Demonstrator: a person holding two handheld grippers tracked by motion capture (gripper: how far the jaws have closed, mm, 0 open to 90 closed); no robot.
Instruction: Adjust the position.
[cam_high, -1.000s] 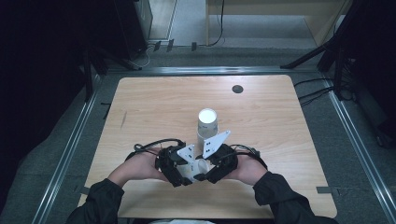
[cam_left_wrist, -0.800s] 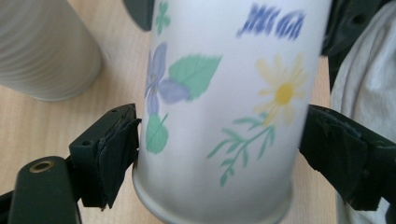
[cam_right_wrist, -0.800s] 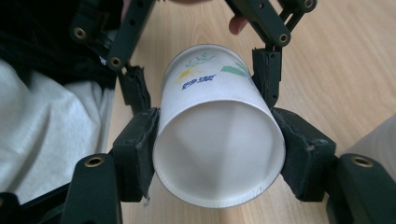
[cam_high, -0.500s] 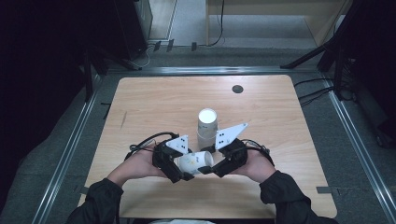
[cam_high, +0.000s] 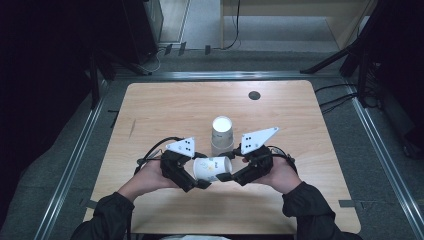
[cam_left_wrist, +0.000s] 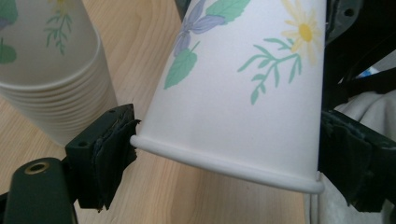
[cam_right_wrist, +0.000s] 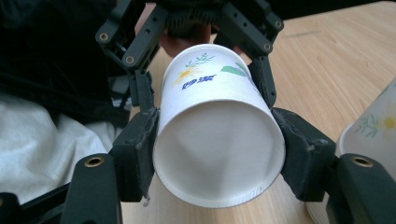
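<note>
the paper cup lies on its side above the near part of the bench, clenched at its base end by the right tool, while the left tool has just been opening, its pads released around the rim, just beside the stack of cups.

Blue, unreadable print on paper cup

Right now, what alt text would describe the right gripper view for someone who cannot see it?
A white flowered paper cup lies sideways, its base end clamped by the right gripper. The left gripper straddles its far end, over a wooden table.
</note>
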